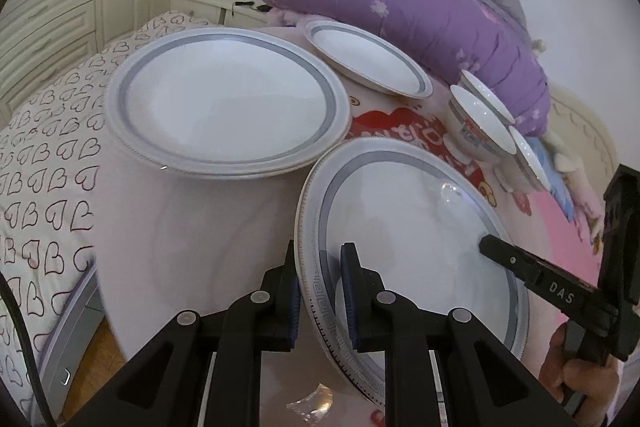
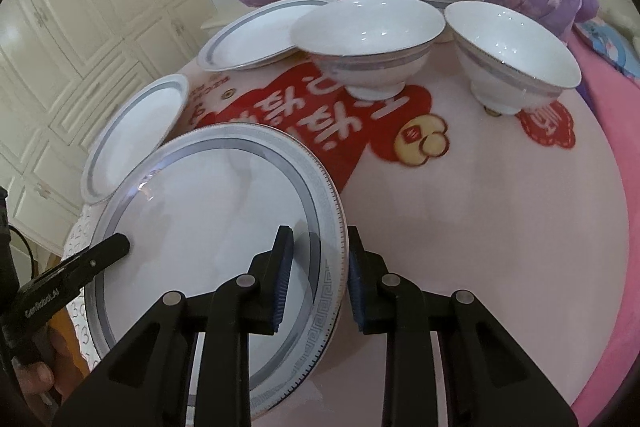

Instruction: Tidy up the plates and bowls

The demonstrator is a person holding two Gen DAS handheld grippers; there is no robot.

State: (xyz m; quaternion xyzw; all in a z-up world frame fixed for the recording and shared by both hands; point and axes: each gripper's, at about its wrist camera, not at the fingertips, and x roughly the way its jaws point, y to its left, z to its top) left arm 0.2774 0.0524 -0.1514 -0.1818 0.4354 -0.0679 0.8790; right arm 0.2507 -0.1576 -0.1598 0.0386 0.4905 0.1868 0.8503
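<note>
Plate point(image 1: 404, 227) with the key-pattern rim sits tilted at the table's point(image 2: 480, 227) near edge; we straddle its opposite rims, left gripper point(image 1: 320, 291) and right gripper point(image 2: 316, 279) both reaching forward, jaws narrow around the rim, contact unclear.

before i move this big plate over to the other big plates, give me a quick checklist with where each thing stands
1. Left gripper jaws straddle the key-pattern plate rim: ok.
2. Right gripper jaws straddle the opposite rim: ok.
3. Jaws fully clamped on both sides: cannot tell.
4. Plate stack top is bare: ok.
5. Three bowls stand apart from the held plate: ok.
6. Smaller plate sits off the path, behind the stack: ok.
</note>
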